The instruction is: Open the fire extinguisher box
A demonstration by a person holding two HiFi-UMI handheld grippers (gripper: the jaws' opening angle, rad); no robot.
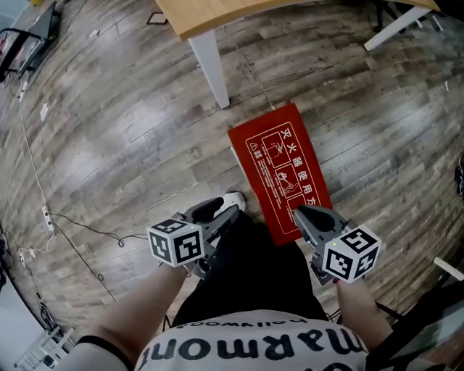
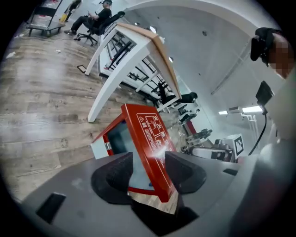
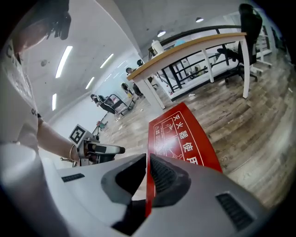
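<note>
Your left gripper (image 2: 150,156) has its jaws partly apart and grips nothing; the red fire extinguisher box (image 1: 279,170) shows through the gap. Your right gripper (image 3: 147,156) is closed tip to tip over the box's near end, can't tell if touching. The box sits on the wood floor (image 1: 130,145), label up, near the white table leg (image 1: 210,65).

Wide bare floor (image 1: 123,138) lies open to the left of the fire extinguisher box (image 1: 279,170), with cables (image 1: 43,210) only along its far edge. A white table leg (image 1: 212,69) stands near the box's far corner, under the overhanging tabletop (image 1: 217,13). The person's shoe (image 1: 233,197) crowds the near-left side. To the right are open boards.
</note>
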